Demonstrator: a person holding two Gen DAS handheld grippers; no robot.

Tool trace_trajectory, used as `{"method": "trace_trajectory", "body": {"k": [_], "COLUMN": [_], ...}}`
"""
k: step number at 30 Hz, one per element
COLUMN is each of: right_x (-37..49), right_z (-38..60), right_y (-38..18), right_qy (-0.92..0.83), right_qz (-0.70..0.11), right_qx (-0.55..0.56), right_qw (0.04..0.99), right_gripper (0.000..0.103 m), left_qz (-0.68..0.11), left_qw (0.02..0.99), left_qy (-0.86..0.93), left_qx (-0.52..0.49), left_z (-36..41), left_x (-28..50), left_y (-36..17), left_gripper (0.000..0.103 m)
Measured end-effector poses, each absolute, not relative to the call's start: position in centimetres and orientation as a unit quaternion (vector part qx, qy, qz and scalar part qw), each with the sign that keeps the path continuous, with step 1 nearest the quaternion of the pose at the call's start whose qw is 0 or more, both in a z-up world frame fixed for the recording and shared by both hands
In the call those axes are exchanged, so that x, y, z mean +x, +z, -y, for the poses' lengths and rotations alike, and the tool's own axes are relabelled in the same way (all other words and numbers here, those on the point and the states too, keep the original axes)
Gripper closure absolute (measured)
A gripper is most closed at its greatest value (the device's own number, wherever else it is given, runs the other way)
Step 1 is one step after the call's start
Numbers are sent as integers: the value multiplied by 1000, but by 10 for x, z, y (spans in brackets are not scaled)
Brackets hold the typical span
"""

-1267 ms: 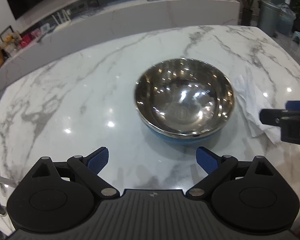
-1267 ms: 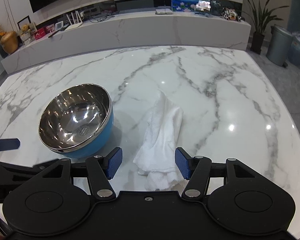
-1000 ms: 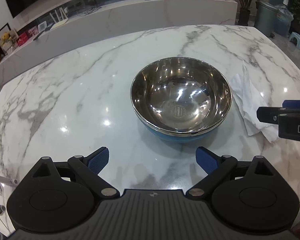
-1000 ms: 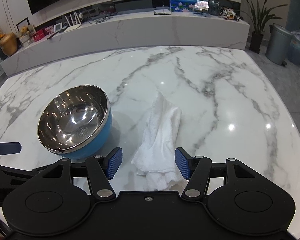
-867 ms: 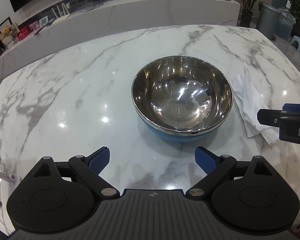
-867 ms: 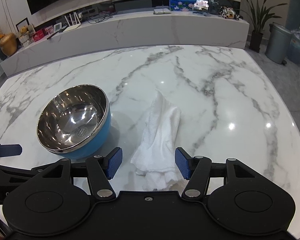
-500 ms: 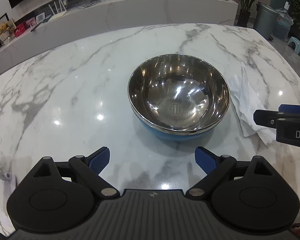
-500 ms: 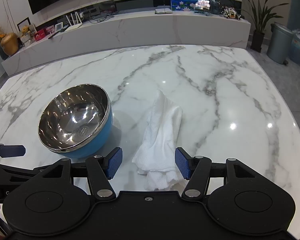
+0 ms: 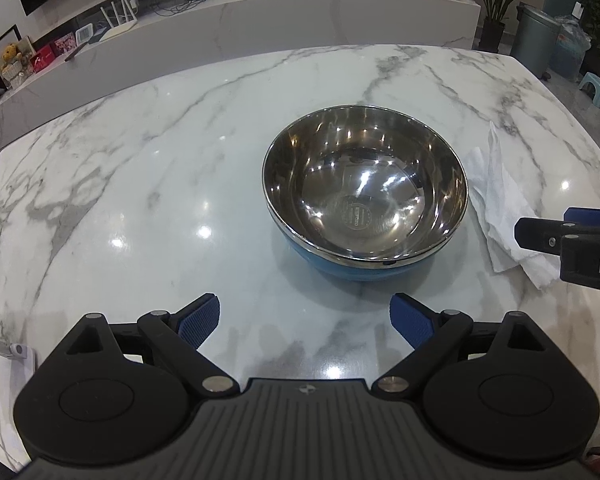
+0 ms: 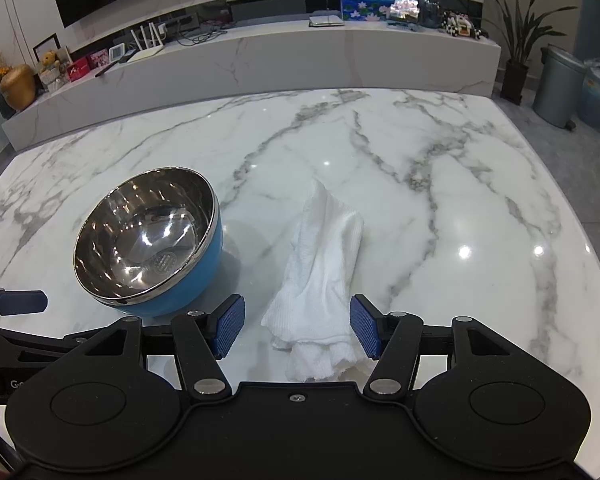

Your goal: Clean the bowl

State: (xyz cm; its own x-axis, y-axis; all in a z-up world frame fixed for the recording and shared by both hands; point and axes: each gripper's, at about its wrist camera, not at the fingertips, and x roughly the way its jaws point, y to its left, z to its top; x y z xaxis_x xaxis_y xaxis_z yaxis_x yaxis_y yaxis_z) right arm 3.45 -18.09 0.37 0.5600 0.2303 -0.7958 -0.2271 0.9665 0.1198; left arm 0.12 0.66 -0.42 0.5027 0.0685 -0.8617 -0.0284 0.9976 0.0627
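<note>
Blue-padded right claw (image 10: 297,330) gapes, straddling white cloth (image 10: 320,276).

Bowl (image 9: 365,192): polished silver steel interior with mirror-like reflections, bright blue exterior, and a dark round stamp at the centre of the base. Cloth (image 10: 320,280): plain white with a fine ribbed weave. Table (image 9: 140,184): glossy white marble with grey veining. Left gripper (image 9: 305,320) and right gripper (image 10: 296,330): black bodies with blue textured finger pads.
</note>
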Motion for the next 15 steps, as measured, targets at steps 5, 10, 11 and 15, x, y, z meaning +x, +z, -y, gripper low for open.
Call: {"method": "trace_trajectory", "body": {"k": [5, 10, 11, 15], "right_x": [35, 34, 36, 35], "right_z": [181, 181, 183, 183], "right_y": [3, 3, 3, 3], "right_qy": [129, 130, 129, 131], "right_qz": [-451, -452, -452, -452], "right_qx": [2, 1, 2, 2], "right_qw": [883, 882, 882, 883], "right_gripper": [46, 46, 46, 46], "left_qz": [-501, -501, -502, -502], "left_qw": [865, 865, 864, 864], "left_qy": [27, 27, 28, 29], "left_qx": [17, 17, 17, 16], "left_z": [-7, -7, -7, -8], "left_x": [1, 1, 1, 1], "left_y": [-5, -6, -6, -6], "left_gripper": [10, 10, 10, 10]}}
